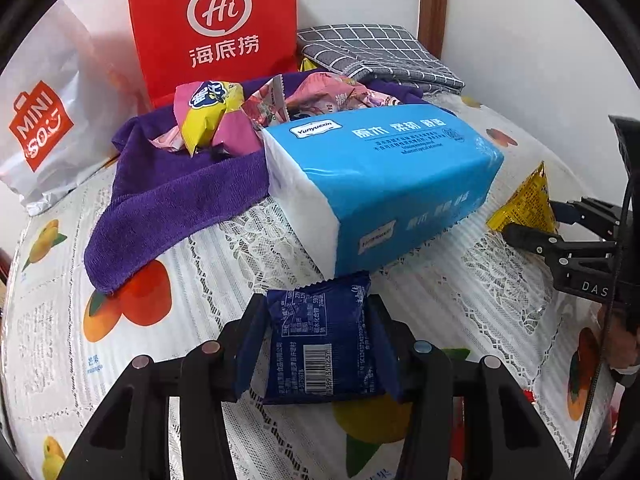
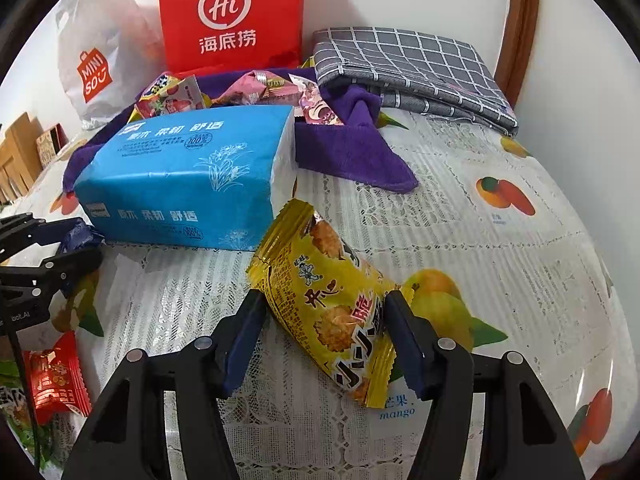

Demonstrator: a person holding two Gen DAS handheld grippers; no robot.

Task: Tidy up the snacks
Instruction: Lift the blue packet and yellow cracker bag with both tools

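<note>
left gripper (image 1: 320, 344) has its pads clamped on a dark blue snack packet (image 1: 320, 340), just in front of the blue tissue pack (image 1: 380, 176). right gripper (image 2: 324, 340) is clamped across a yellow cracker packet (image 2: 328, 300), which lies on the fruit-print tablecloth (image 2: 500, 280) beside the tissue pack. more snacks sit on the purple towel (image 1: 176, 200) behind.

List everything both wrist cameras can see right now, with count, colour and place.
Tissue pack: one, blue and white, table centre.
Towel: one, purple, behind the pack, snacks piled on it.
Snack pile: several, pink and yellow, on the towel.
Blue snack packet: one, between the left fingers.
Yellow cracker packet: one, between the right fingers.
Red packet: one, table's near-left edge.
Red bag: one, back wall.
White bag: one, back left.
Checked cloth: one, grey, back right.
Tablecloth: one, white, fruit-printed.
Left gripper: black, shut on packet.
Right gripper: black, pinching the cracker packet.
</note>
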